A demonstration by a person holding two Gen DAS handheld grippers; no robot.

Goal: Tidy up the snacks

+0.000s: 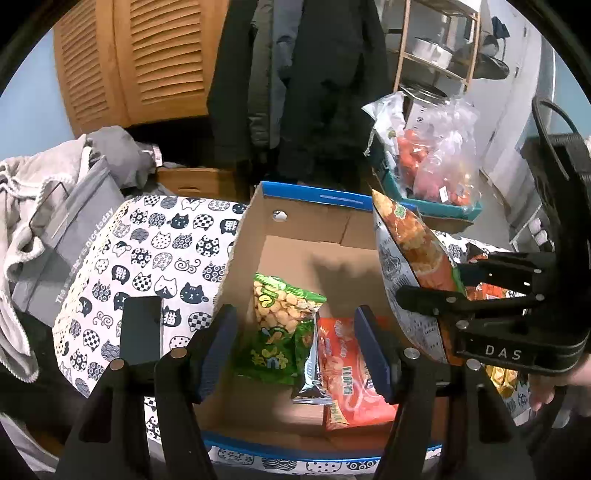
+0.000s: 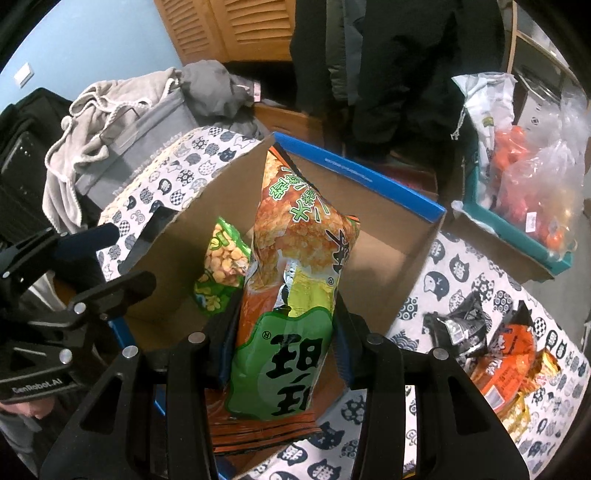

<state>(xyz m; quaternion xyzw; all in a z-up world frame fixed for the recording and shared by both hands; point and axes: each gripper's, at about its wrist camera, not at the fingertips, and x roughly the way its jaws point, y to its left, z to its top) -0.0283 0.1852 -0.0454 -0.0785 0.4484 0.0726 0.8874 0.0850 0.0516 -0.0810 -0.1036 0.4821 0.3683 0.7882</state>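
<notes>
Snack bag, tall orange-and-green foil (image 2: pixel 291 295), hangs clamped in the right tool (image 2: pixel 284 343) over the open brown cardboard box (image 1: pixel 295 218), ready to join the green pea packet (image 1: pixel 280 325) inside; left tool (image 1: pixel 295 350) gapes empty above it.

Pale blue wall (image 2: pixel 92 33) behind; louvred wooden cabinet doors (image 1: pixel 147 62); dark coats (image 1: pixel 306 81) hanging centre; wooden shelf rack (image 1: pixel 436 48) right; grey clothes heap (image 1: pixel 44 192) beside table's left edge
</notes>
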